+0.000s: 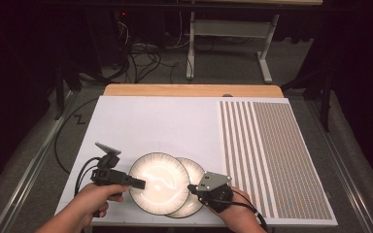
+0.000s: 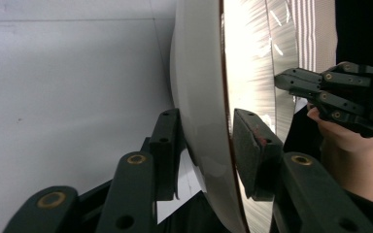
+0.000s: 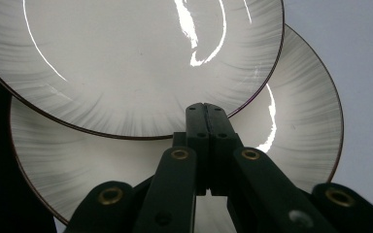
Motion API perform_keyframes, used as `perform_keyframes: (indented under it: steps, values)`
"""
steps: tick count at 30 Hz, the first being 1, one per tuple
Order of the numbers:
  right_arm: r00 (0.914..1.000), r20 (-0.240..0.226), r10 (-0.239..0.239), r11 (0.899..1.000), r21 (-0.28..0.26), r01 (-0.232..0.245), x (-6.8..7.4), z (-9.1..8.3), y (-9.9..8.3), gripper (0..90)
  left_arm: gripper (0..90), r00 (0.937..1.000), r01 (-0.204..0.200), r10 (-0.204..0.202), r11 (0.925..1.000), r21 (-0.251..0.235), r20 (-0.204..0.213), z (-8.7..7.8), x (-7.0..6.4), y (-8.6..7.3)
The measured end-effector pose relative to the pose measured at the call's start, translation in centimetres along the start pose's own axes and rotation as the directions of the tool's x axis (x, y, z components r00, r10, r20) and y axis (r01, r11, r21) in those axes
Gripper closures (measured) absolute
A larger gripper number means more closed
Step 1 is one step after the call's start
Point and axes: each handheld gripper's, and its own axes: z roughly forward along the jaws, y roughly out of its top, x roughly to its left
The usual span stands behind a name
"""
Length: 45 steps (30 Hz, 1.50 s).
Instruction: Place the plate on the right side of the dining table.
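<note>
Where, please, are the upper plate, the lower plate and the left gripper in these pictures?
upper plate [image 1: 159, 182]: high view, centre of its face.
lower plate [image 1: 197, 171]: high view, the uncovered right part.
left gripper [image 2: 208, 145]: left gripper view, midway between its fingertips, at the upper plate's rim.

lower plate [image 1: 197, 194]: left part hidden under upper plate [image 1: 159, 183], centre-bottom of the high view
upper plate rim: cut off by the left gripper view's top and bottom edges
</note>
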Motion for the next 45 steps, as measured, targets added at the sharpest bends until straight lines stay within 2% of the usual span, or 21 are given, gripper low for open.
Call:
perform_keyframes:
  steps: [6, 17, 26, 35, 39, 45]
  values:
    - [1.0, 0.001, -0.003, 1.0, 0.0, 0.003, 0.0, 0.0, 0.0, 90.0, 72.2, 0.9997, -0.007, 0.007, 1.0, -0.006, -0.022, 0.1, -0.1, 0.0]
    - [1.0, 0.001, 0.0, 1.0, 0.0, 0.0, 0.0, 0.0, 0.0, 90.0, 74.4, 0.9998, -0.004, 0.003, 0.9998, -0.021, -0.022, -0.1, -0.1, -0.2]
    - [1.0, -0.004, 0.002, 1.0, 0.005, -0.002, 0.0, 0.0, 0.0, 90.0, 75.3, 0.9995, -0.016, 0.015, 0.9996, -0.023, -0.026, -0.2, -0.2, -0.2]
    - [0.9998, -0.008, 0.017, 1.0, -0.023, -0.017, -0.3, -0.6, 0.0, 90.0, 76.7, 0.9994, -0.026, 0.026, 0.9989, -0.039, -0.022, 0.0, -0.4, -0.2]
    - [0.9995, -0.004, 0.032, 0.999, -0.04, -0.032, -0.6, -1.0, 0.0, 87.0, 76.7, 0.9992, -0.035, 0.034, 0.9986, -0.039, -0.024, -0.1, -0.4, -0.3]
    - [0.9984, 0.009, 0.056, 0.997, -0.062, -0.056, -1.0, -1.6, -0.1, 76.7, 77.1, 0.9988, -0.045, 0.044, 0.9973, -0.058, -0.023, -0.2, -0.3, -0.4]
